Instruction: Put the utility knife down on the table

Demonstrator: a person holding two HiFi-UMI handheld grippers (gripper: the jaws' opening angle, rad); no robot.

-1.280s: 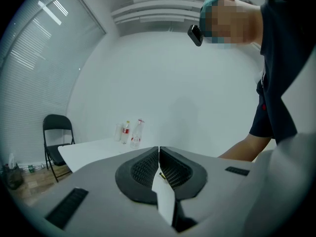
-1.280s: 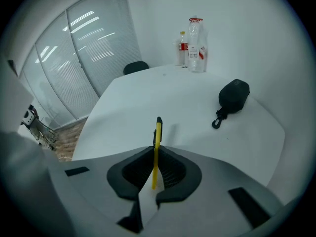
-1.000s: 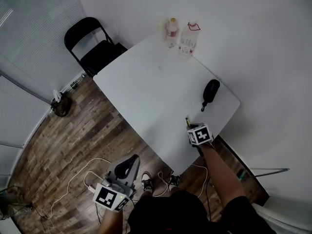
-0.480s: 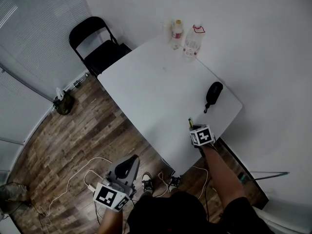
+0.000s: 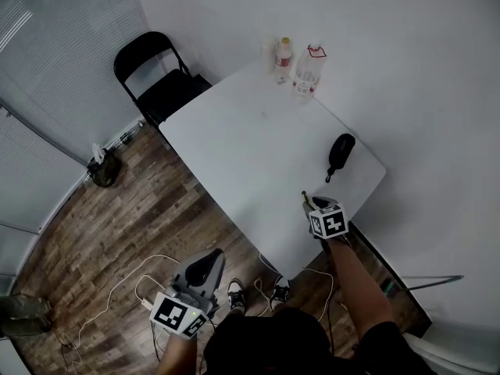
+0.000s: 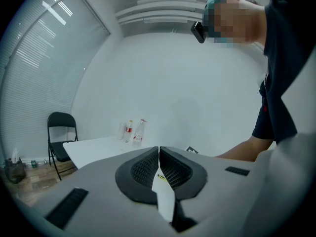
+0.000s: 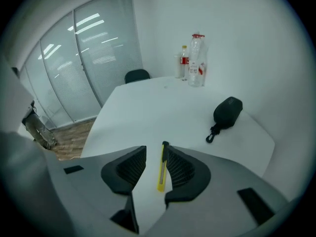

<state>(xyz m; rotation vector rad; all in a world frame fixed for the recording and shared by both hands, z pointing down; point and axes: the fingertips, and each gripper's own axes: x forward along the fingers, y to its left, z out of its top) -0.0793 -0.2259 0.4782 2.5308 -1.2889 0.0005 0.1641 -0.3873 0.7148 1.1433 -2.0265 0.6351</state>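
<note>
The right hand-held gripper (image 7: 154, 151), low in the centre of its own view, is opening. Its pads are spread, and the yellow utility knife (image 7: 161, 173) lies between them on the white surface (image 7: 148, 102). The knife is just beside the pad on the frame's right and clear of the other. Its long axis runs almost straight up the frame, with the black end uppermost. The left hand-held gripper (image 6: 159, 149) has its pads pressed together with nothing between them.
</note>
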